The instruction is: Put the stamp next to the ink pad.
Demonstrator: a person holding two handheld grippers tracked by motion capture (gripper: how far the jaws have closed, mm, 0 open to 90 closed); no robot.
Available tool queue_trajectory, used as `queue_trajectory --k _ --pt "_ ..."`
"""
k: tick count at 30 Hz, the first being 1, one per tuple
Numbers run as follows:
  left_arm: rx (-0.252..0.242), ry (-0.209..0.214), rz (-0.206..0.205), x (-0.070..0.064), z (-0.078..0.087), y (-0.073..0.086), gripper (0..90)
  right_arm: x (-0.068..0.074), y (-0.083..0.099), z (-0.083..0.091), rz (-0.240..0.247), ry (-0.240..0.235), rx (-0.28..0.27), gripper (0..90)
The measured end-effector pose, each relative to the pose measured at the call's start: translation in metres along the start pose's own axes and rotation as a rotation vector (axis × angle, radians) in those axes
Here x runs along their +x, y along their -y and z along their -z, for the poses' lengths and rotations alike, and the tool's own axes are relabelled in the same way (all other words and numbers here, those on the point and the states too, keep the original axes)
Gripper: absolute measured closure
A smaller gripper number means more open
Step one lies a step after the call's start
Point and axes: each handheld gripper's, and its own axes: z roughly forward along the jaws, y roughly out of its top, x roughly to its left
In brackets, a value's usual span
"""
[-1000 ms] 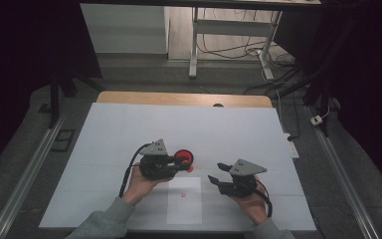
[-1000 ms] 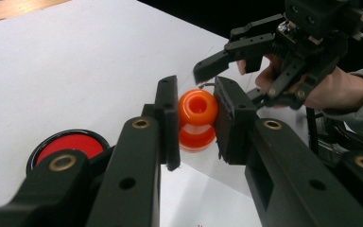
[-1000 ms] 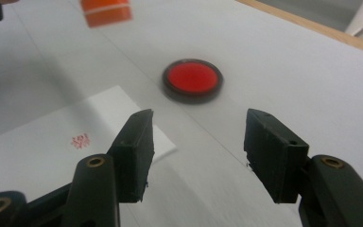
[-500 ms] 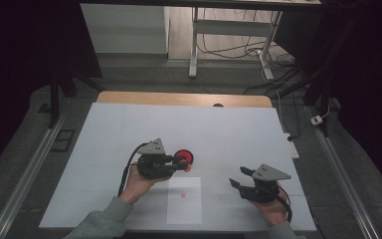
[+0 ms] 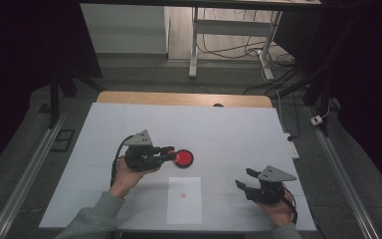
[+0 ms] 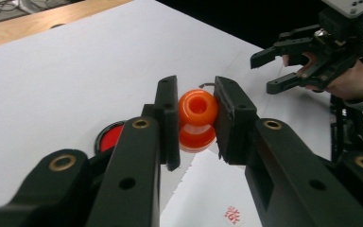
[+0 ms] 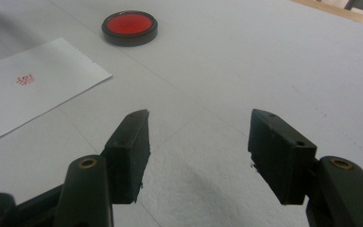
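An orange stamp (image 6: pixel 197 118), glossy and knob-shaped with a round hollow in its top, is sitting clamped between the jaws of the left hand-held gripper (image 6: pixel 196 120), lifted off the counter (image 5: pixel 229 129). Just beside it, a round red ink pad (image 5: pixel 183 158) in a black rim is lying flat on the counter.

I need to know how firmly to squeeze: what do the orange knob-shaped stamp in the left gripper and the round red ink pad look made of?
The orange knob-shaped stamp, clamped in the left gripper, looks like glossy moulded plastic: smooth, slightly translucent, with soft highlights. The round red ink pad seems to have a black plastic rim around a matte red surface, probably felt or foam; that is uncertain.
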Motion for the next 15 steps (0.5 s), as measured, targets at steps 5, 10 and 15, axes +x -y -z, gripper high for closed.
queue_trajectory --k 5,10,15 --pt "0.013 -0.018 0.007 0.006 0.0 0.002 72.0 -0.001 0.0 0.001 -0.009 0.004 -0.011 38.5" --pt "0.024 -0.043 0.013 0.012 0.002 0.002 72.0 -0.002 0.001 -0.001 -0.002 0.007 0.002 38.5" --pt "0.016 -0.051 0.027 0.019 0.005 0.003 72.0 -0.003 0.002 -0.002 -0.007 0.003 0.007 38.5"
